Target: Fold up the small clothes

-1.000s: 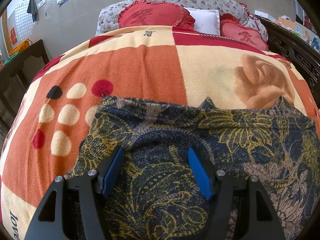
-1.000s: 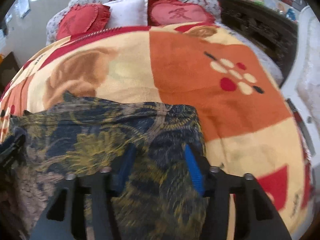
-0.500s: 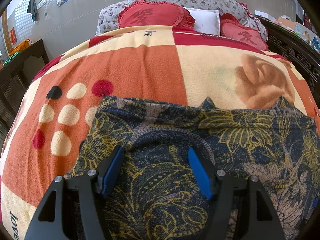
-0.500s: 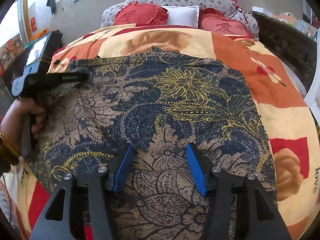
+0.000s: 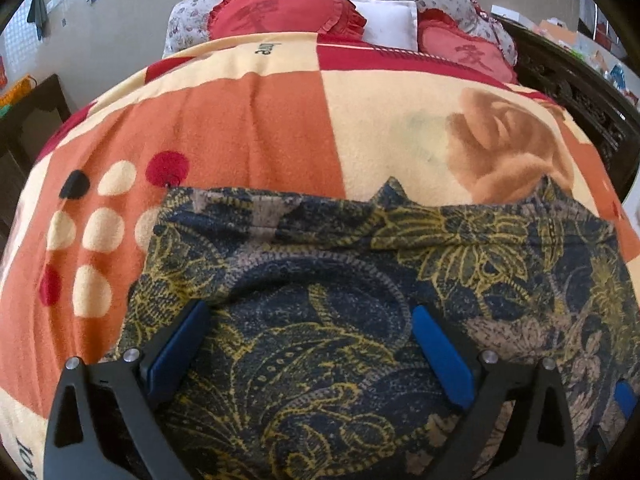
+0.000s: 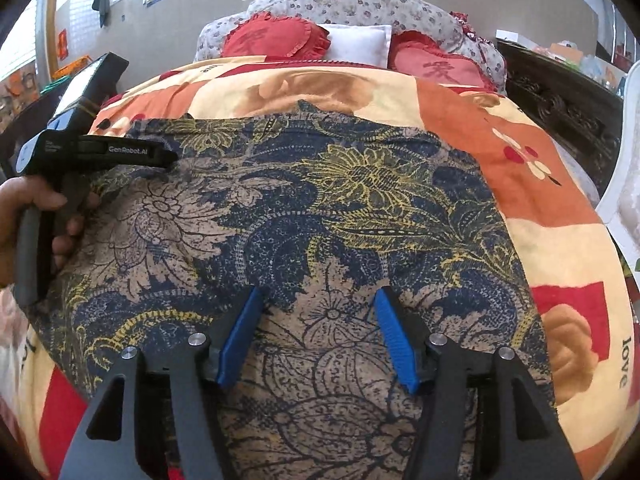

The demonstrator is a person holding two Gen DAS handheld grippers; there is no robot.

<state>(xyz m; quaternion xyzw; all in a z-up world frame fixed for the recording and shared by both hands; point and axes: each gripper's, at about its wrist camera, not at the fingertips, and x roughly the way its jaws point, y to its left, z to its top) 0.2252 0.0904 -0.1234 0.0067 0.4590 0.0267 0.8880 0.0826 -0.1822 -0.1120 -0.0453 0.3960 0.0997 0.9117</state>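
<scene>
- The navy floral garment (image 5: 360, 280) is seen spread flat on the patchwork blanket (image 5: 248, 128), beneath the left gripper (image 5: 310, 348), whose jaws are held wide and empty.
- Only the right view shows the whole garment (image 6: 320, 208); the right gripper (image 6: 318, 332) is spread wide above its near part, gripping nothing.

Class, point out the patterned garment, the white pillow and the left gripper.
patterned garment (image 6: 320, 184), right wrist view, middle of the cloth.
white pillow (image 6: 358, 42), right wrist view, its front face.
left gripper (image 5: 310, 350), left wrist view, midway between fingertips.
</scene>
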